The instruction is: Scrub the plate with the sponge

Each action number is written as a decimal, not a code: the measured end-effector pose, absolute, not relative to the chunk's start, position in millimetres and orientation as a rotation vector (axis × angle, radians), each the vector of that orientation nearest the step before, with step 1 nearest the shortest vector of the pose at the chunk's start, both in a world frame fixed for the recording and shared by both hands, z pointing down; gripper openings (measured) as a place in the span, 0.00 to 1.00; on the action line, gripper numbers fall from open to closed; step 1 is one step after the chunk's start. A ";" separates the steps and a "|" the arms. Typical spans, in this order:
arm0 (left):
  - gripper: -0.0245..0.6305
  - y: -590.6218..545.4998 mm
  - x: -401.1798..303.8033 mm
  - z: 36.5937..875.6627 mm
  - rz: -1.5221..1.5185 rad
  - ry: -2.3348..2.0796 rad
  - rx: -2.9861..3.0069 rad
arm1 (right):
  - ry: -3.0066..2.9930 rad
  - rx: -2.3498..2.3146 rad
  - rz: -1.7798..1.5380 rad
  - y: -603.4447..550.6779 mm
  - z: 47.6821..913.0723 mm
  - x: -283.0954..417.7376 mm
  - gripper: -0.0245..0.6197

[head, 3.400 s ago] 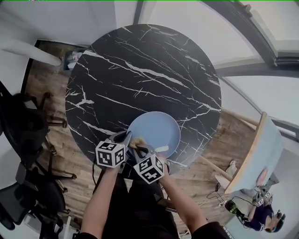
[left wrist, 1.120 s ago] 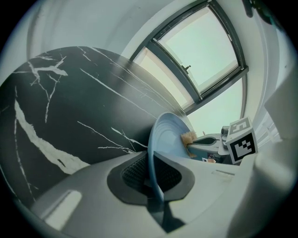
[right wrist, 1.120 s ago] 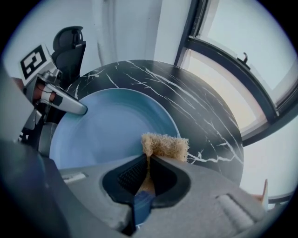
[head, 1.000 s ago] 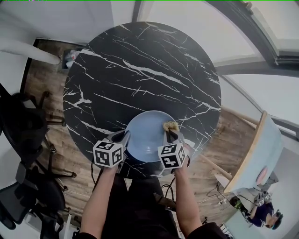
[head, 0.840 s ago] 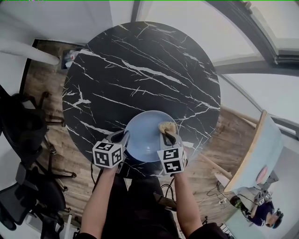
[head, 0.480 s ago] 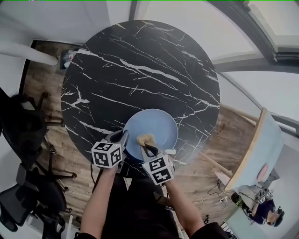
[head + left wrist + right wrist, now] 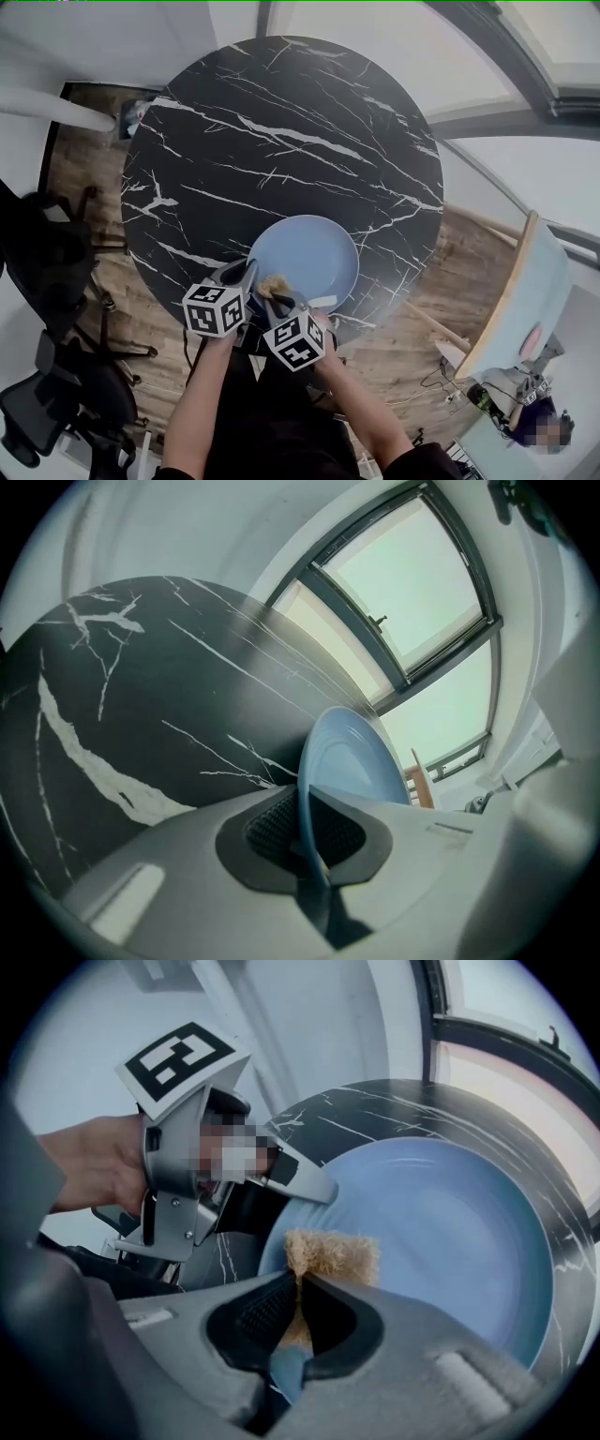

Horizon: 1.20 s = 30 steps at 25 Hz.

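Note:
A light blue plate (image 7: 309, 255) lies near the front edge of the round black marble table (image 7: 281, 141). My left gripper (image 7: 246, 275) is shut on the plate's near-left rim; in the left gripper view the plate (image 7: 352, 761) stands edge-on between the jaws. My right gripper (image 7: 277, 295) is shut on a tan sponge (image 7: 274, 284) and presses it on the plate's near-left part, close beside the left gripper. In the right gripper view the sponge (image 7: 333, 1255) sticks out from the jaws onto the plate (image 7: 450, 1232), with the left gripper (image 7: 300, 1185) just beyond.
Black office chairs (image 7: 47, 262) stand on the wooden floor to the left of the table. A slanted white board (image 7: 520, 300) leans at the right. The far part of the table holds nothing.
My right gripper has swept the sponge from the plate's right side across to its near-left part, next to the left gripper. The left gripper and plate have stayed still.

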<state>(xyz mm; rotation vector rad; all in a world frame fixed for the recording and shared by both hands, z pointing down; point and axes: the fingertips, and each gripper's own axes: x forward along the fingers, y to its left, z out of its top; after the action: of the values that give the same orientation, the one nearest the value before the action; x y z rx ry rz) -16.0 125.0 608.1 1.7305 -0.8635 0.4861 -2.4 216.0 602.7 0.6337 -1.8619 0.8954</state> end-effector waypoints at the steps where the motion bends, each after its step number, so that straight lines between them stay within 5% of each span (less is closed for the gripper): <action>1: 0.06 125.1 -15.8 608.1 0.492 -0.861 1.735 | -1.862 0.637 0.896 215.3 603.7 0.1 0.07; 30: 0.07 125.9 -16.3 608.4 0.488 -0.851 1.727 | -1.668 0.916 0.804 161.2 604.5 135.2 0.07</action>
<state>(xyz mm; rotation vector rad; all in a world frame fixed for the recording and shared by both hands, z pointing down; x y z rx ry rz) -16.3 125.9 608.4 1.7268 -0.8508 0.4885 135.2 161.2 604.5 0.9162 -1.6683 0.8042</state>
